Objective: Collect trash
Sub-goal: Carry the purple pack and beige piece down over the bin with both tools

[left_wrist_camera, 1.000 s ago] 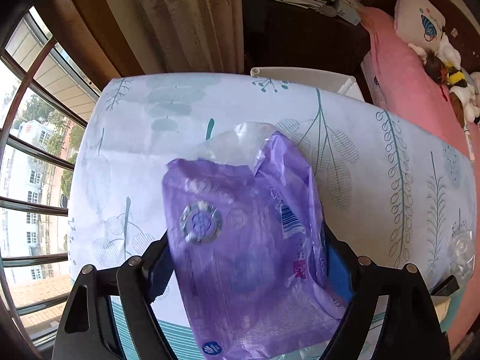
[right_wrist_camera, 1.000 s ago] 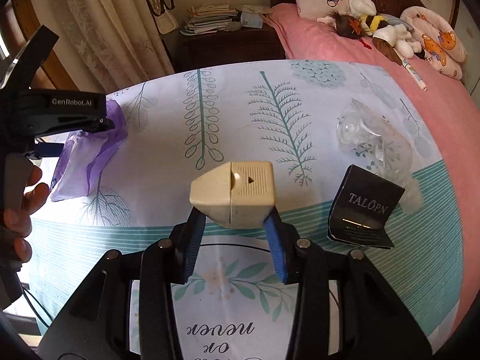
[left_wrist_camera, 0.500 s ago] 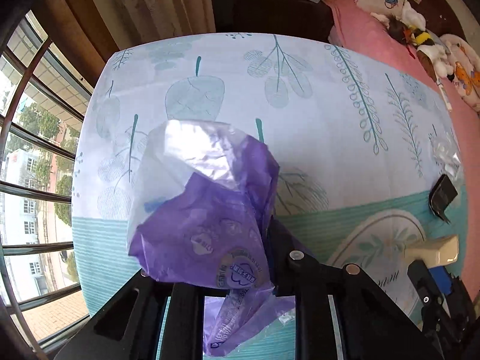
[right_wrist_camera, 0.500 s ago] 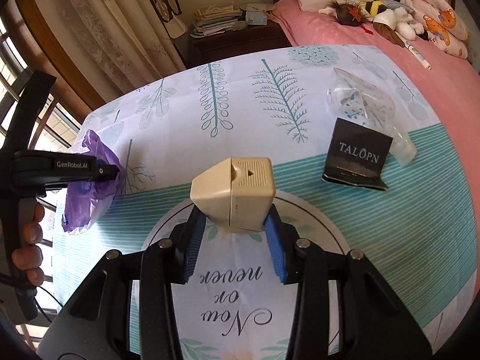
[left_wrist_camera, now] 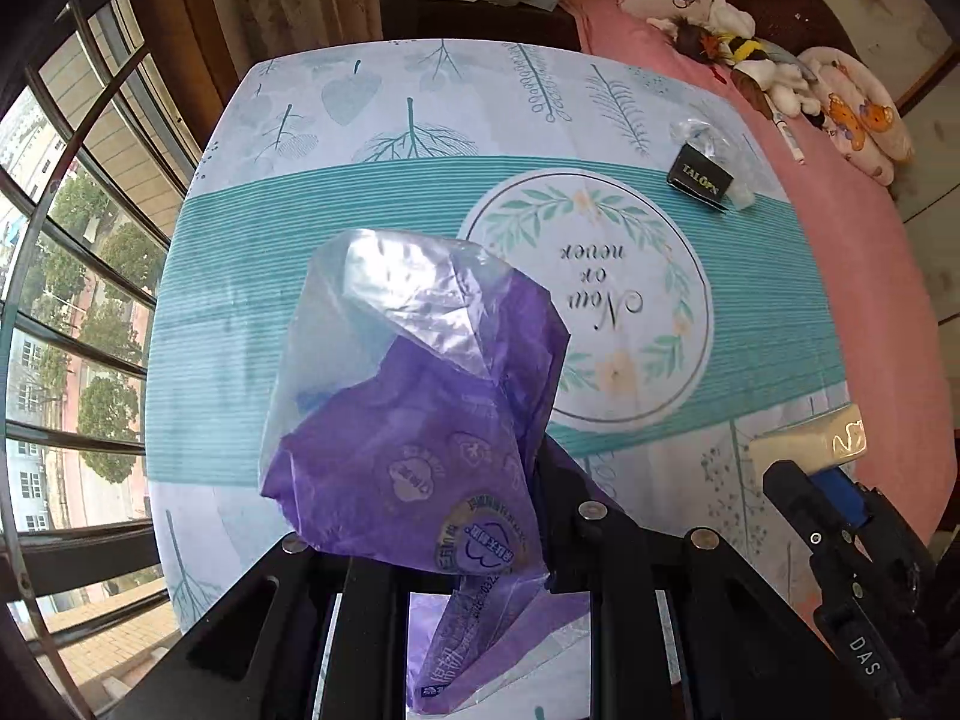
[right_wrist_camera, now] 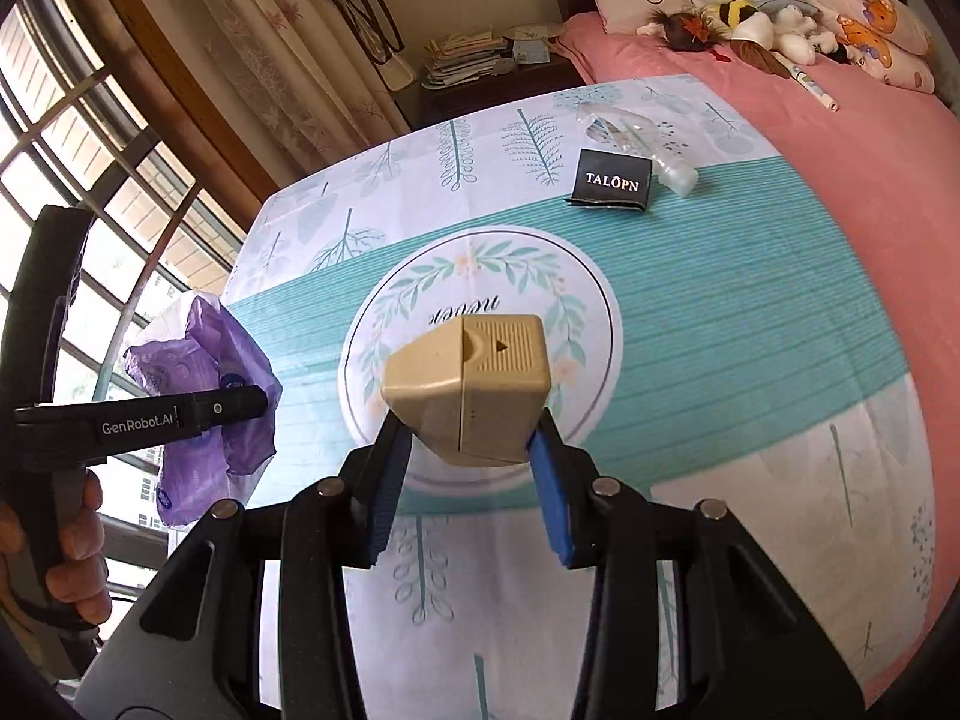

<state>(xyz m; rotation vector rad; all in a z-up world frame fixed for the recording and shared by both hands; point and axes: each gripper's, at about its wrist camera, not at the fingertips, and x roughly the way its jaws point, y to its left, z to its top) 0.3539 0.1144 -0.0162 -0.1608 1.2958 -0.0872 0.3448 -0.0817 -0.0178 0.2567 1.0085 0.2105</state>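
My left gripper is shut on a crumpled purple plastic wrapper and holds it in the air above the near left part of the table; the wrapper hides the fingertips. It also shows in the right wrist view. My right gripper is shut on a beige plastic box and holds it above the table's round print. A black "TALOPN" packet and a crumpled clear plastic wrap lie at the table's far right.
The table wears a leaf-patterned cloth with a teal band. A pink bed with soft toys stands to the right. A barred window is on the left. A dark nightstand with papers stands behind the table.
Both grippers have risen and drawn back toward the table's near side with their loads still held. The views now look down on more of the table.
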